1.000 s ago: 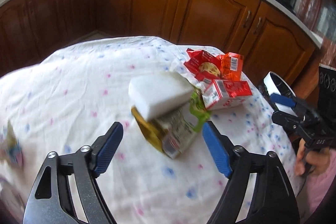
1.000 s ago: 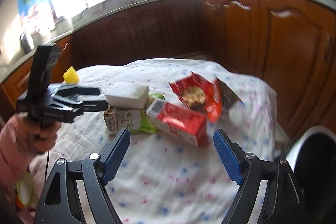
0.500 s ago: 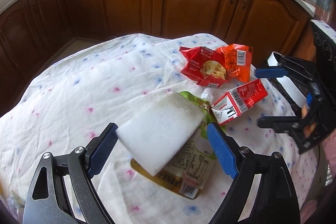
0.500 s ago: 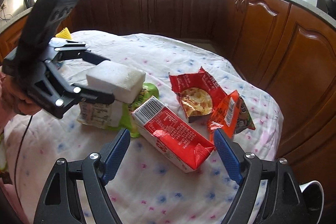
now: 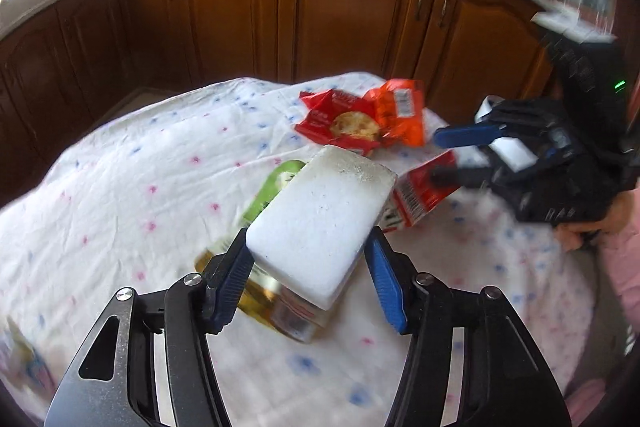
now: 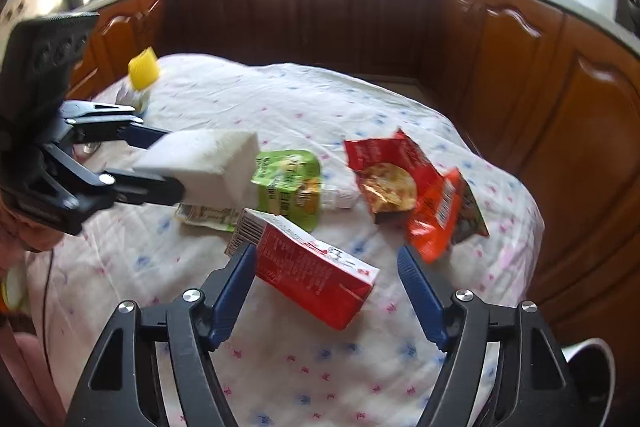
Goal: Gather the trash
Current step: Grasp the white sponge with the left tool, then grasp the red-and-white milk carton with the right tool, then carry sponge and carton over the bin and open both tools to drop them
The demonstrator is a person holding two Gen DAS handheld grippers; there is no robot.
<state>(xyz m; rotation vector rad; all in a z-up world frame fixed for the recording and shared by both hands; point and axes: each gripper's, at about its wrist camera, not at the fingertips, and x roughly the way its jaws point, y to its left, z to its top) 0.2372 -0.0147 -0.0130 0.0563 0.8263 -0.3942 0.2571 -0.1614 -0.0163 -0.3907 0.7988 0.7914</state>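
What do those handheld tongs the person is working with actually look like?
Both are alike: the left tongs and right tongs have black angular frames with cut-out windows, silver pivot bolts and two flat blue finger pads. A black block with a small green light tops the right unit. The person wears a pink sleeve.

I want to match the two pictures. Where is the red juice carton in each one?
Left wrist view: the red rectangular cardboard carton lies right of centre, partly hidden behind the white foam block, under the right gripper.
Right wrist view: it lies at lower centre, between the right gripper's open blue fingers.
Shared landmark: the torn red snack wrapper with a round cracker picture, just beyond the carton in both.
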